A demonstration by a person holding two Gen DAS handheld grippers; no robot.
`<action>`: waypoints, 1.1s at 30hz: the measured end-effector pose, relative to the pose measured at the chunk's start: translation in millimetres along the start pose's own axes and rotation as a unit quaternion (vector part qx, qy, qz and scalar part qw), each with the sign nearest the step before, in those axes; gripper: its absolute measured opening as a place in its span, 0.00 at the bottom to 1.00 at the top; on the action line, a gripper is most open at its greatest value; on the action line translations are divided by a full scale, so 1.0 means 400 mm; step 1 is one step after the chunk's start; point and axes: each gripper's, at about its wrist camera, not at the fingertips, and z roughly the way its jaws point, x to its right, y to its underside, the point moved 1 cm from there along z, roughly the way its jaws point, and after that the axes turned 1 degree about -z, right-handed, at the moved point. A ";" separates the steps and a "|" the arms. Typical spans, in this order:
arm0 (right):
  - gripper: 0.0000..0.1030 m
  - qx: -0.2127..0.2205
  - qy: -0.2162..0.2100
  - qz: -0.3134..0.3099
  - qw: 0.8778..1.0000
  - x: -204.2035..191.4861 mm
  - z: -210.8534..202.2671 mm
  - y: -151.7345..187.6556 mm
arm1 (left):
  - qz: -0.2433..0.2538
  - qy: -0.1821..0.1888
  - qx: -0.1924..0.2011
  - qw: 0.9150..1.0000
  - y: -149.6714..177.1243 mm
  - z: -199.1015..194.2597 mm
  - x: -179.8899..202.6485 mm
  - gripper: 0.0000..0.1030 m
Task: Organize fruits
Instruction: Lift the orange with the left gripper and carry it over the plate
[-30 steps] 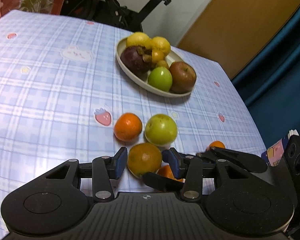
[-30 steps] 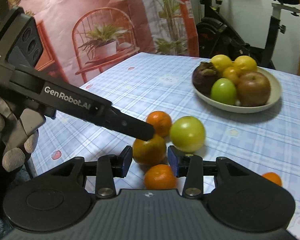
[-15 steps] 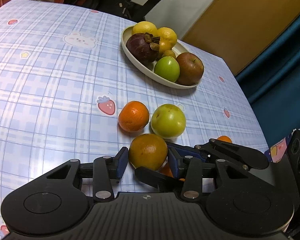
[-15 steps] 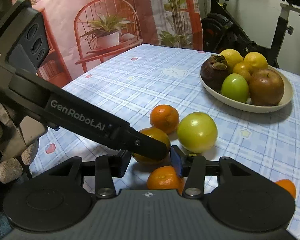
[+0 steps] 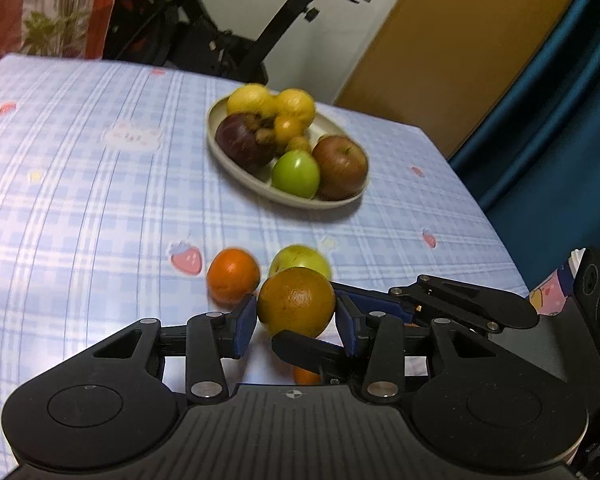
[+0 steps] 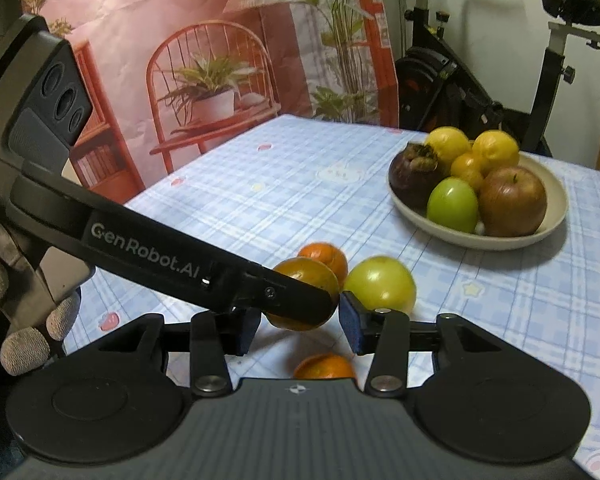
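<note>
I see a table (image 5: 80, 184) covered in a pale blue checked cloth printed with small strawberries and a white rabbit. At its far side sits a cream plate (image 5: 236, 172) heaped with two lemons, a dark purple mangosteen, a green fruit and a red apple. Beyond the table stands a black exercise bike (image 6: 500, 92) against a white wall, with a pink backdrop (image 6: 204, 40) showing a chair and potted plants to the left, and a brown panel and teal curtain (image 5: 560, 120) to the right.

My left gripper (image 5: 296, 320) pinches a dull orange fruit (image 5: 296, 304) between its blue pads, lifted just off the cloth at the near edge. Just behind it lie a bright orange (image 5: 233, 276) and a yellow-green apple (image 5: 300, 260). My right gripper (image 6: 300, 330) stands spread with nothing pressed between its pads; a small tangerine (image 6: 325, 367) lies on the cloth below it. A gloved hand (image 6: 24, 320) holds the left tool.
</note>
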 end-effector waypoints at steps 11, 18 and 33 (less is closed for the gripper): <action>0.45 0.042 0.016 -0.004 0.999 0.026 -0.059 -0.070 | 0.028 0.006 0.033 0.999 -0.078 -0.028 0.070 0.44; 0.45 0.066 0.026 -0.002 0.997 0.074 -0.077 -0.127 | 0.040 0.011 0.049 0.998 -0.160 -0.014 0.101 0.44; 0.45 0.088 0.059 0.022 0.994 0.274 -0.014 -0.246 | 0.042 0.033 0.028 0.998 -0.356 0.185 0.104 0.44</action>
